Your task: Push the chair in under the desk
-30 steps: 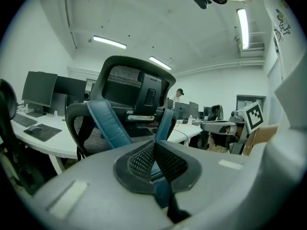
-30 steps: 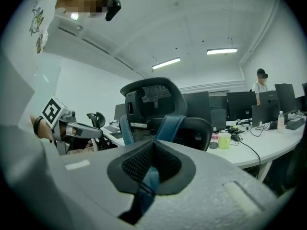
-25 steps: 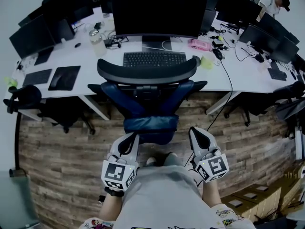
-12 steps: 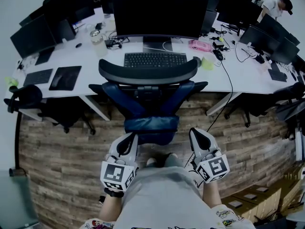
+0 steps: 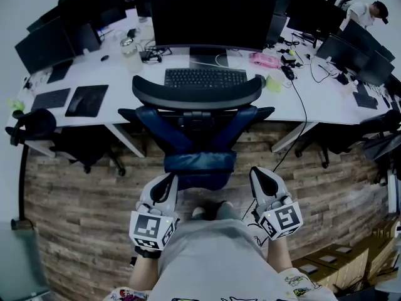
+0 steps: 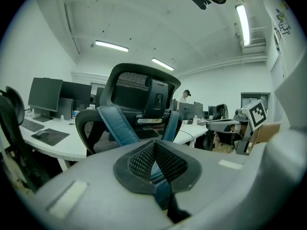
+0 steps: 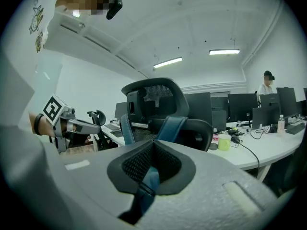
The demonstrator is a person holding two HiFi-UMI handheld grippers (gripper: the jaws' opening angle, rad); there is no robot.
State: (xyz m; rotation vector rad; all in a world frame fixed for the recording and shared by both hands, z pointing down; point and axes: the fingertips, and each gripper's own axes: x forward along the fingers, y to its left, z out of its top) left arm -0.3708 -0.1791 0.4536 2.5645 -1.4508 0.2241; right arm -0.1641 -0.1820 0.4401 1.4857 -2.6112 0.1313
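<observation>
- Since a second ago nothing has really shifted: the chair [image 5: 197,115] and both grippers keep their places.
- The chair stands at the desk's [image 5: 301,102] front edge, facing the keyboard [image 5: 205,77], back towards the person; its headrest [image 5: 197,93] runs along that edge.
- Left gripper [image 5: 168,182] and right gripper [image 5: 258,174] have their jaws closed together, empty, just behind the chair's blue lower back.
</observation>
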